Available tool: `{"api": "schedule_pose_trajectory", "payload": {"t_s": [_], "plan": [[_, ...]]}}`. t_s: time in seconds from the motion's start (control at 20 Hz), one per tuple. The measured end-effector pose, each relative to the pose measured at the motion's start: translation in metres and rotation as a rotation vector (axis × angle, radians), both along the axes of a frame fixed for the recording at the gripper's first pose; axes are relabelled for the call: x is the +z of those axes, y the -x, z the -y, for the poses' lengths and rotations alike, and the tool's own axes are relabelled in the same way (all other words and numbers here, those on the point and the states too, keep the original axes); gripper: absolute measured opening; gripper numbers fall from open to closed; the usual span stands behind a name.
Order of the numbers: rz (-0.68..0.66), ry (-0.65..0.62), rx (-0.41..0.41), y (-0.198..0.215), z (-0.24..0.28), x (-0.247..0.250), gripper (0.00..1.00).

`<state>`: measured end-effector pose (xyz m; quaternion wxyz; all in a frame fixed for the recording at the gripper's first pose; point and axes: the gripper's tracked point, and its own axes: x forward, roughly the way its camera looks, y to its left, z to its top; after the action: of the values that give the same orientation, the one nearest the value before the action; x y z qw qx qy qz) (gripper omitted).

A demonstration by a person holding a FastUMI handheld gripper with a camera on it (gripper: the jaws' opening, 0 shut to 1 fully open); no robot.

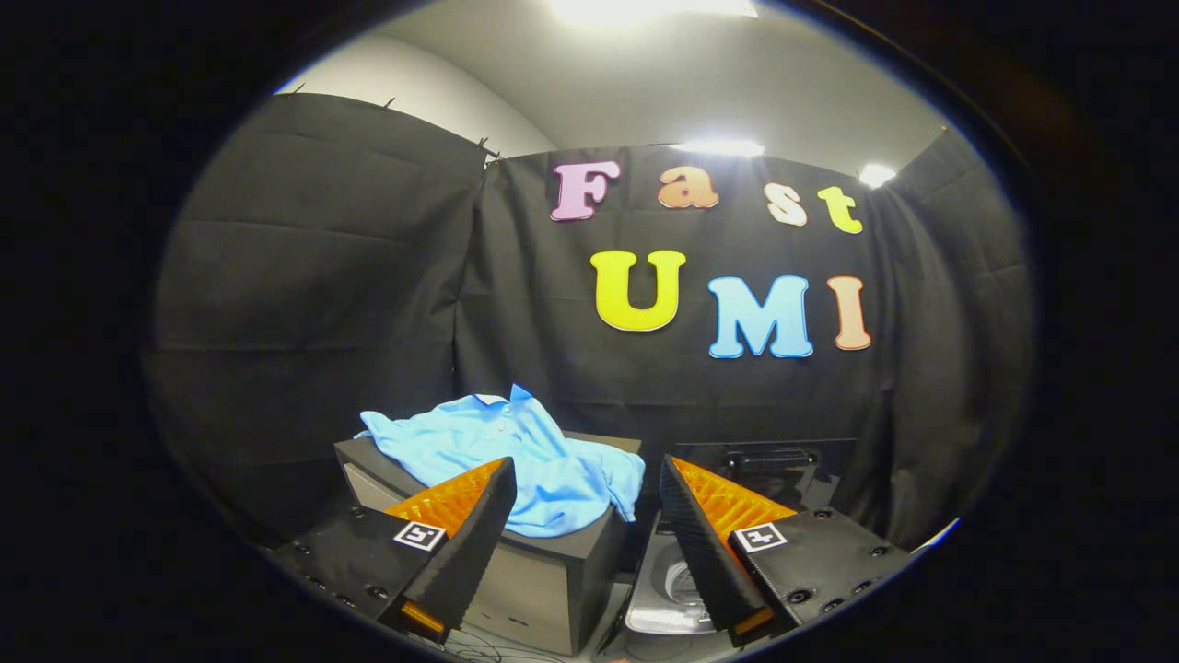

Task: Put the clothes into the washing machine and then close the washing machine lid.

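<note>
A light blue polo shirt lies crumpled on top of a dark box-shaped stand, with one side hanging over the stand's right edge. My gripper is open, nothing between its fingers. The shirt sits just ahead of the left finger and partly behind it. To the right of the stand, beyond the right finger, stands the washing machine with its dark lid raised upright. A pale drum opening shows below that finger.
Black cloth walls close the booth behind and on both sides of the stand and machine. Some thin cables lie on the floor in front of the stand. A narrow gap separates the stand from the washing machine.
</note>
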<state>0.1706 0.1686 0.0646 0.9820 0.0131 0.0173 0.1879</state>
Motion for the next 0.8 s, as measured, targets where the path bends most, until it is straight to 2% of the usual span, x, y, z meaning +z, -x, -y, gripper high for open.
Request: {"api": "schedule_pose_trajectory", "payload": {"t_s": [0.55, 0.8], "plan": [[-0.029, 0.02, 0.119, -0.05, -0.071, 0.008, 0.98], [-0.087, 0.04, 0.181, -0.074, -0.109, 0.001, 0.98]]}}
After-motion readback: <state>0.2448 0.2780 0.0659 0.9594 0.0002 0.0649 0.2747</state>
